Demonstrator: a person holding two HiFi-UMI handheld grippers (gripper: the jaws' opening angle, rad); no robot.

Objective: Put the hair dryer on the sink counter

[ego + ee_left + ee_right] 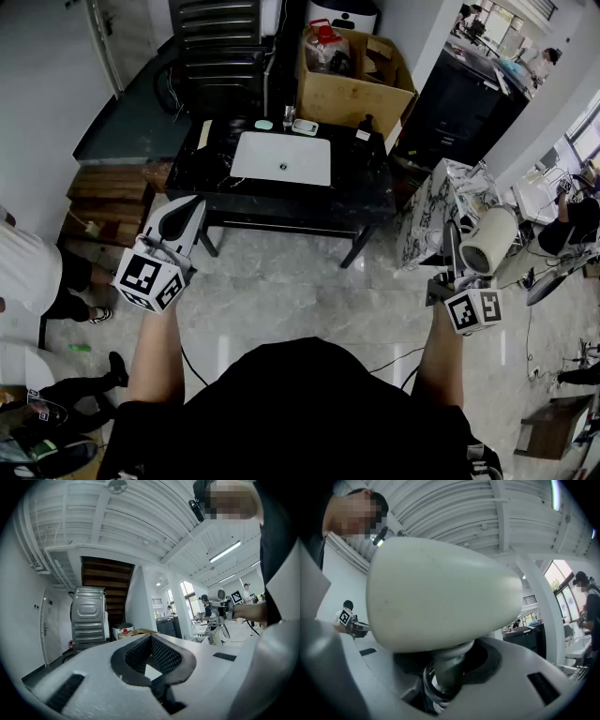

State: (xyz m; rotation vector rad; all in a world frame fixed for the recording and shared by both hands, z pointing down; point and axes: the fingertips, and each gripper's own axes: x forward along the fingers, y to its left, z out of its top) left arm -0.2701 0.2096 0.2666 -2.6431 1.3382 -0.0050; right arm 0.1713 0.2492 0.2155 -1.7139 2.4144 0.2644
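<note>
Cream hair dryer (pixel 440 592) stands upright in the right gripper (pixel 445 679), jaws clamped on its handle, barrel just above them. Only the head view shows the black sink table (pixel 366 192), well ahead. The left gripper (pixel 151 640) has its jaws closed together, empty.

An open-plan workshop-office: ahead of the left gripper's (pixel 185 217) jaws stand a sink counter (pixel 361 192) (freestanding, on legs), a cardboard box (pixel 354 94) and a wooden staircase (pixel 107 578); to their right, people (pixel 205 605) work under strip lights (pixel 225 551).
</note>
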